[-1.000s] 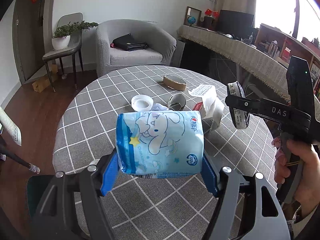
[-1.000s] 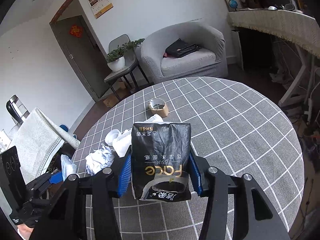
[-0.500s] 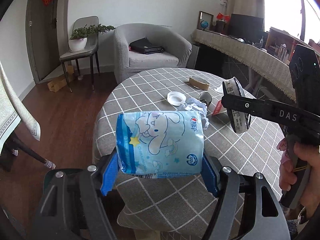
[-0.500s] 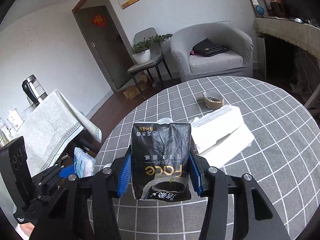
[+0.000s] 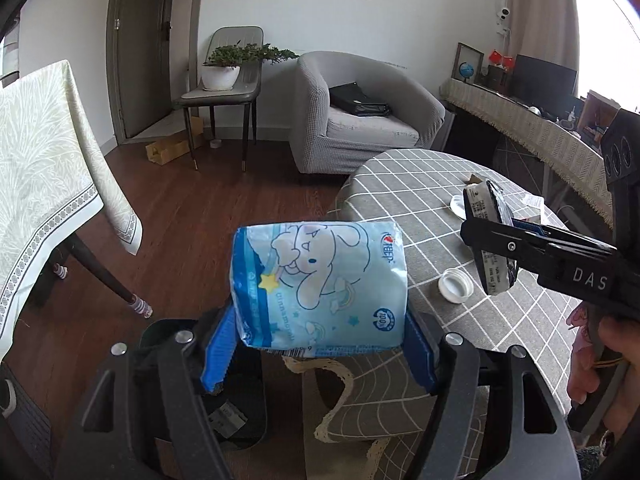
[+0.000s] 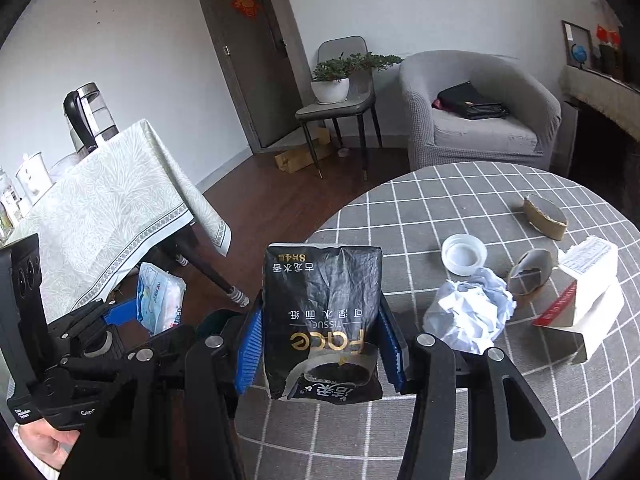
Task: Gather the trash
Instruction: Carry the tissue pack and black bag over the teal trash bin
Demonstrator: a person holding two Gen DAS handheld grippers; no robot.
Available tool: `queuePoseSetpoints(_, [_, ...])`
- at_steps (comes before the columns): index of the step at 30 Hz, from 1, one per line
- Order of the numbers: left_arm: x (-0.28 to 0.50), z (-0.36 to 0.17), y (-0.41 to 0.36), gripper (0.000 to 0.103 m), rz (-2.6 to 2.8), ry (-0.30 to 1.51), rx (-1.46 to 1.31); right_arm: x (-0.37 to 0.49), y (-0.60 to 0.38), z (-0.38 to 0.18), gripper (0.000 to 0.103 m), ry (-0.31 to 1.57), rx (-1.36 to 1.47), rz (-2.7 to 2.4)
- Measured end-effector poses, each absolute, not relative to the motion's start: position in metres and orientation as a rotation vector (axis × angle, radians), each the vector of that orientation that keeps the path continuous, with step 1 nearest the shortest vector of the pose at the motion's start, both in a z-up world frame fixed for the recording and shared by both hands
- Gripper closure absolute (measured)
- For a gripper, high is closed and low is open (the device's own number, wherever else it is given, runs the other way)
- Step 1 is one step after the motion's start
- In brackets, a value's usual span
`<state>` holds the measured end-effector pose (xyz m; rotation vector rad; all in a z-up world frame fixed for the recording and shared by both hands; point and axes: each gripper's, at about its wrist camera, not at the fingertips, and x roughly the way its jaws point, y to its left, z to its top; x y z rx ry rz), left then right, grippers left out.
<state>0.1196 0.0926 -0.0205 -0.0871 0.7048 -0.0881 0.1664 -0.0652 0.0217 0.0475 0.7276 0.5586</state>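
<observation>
My left gripper (image 5: pixel 320 344) is shut on a light blue tissue pack (image 5: pixel 320 284) with a cartoon dog, held past the left edge of the round table (image 5: pixel 424 184) and above a dark bin (image 5: pixel 224 412) on the floor. My right gripper (image 6: pixel 320 348) is shut on a black tissue pack (image 6: pixel 322 320) over the table's left rim. In the left wrist view the right gripper (image 5: pixel 496 240) comes in from the right with that black pack (image 5: pixel 490 236); in the right wrist view the left gripper (image 6: pixel 132 312) with its blue pack (image 6: pixel 160 300) is at the lower left.
On the grey checked tablecloth (image 6: pixel 460 208) lie crumpled paper (image 6: pixel 472 316), a white lid (image 6: pixel 464 256), two cardboard tape cores (image 6: pixel 546 216), and a white box (image 6: pixel 588 300). A cloth-covered side table (image 6: pixel 100 208) stands left. An armchair (image 5: pixel 360 120) and a chair with a plant (image 5: pixel 228 84) stand behind.
Both grippers have swung left with their packs, from over the table towards its left edge. The floor, the side table and the dark bin have come into view.
</observation>
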Motion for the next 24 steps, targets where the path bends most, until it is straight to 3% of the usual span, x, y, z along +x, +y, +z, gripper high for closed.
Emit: queuePoseSetpoints(24, [0.106,-0.068,0.216,0.030,0.117,0.824,-0.098,0.159,0.077,0.001,0.052,0.756,-0.095,0.655])
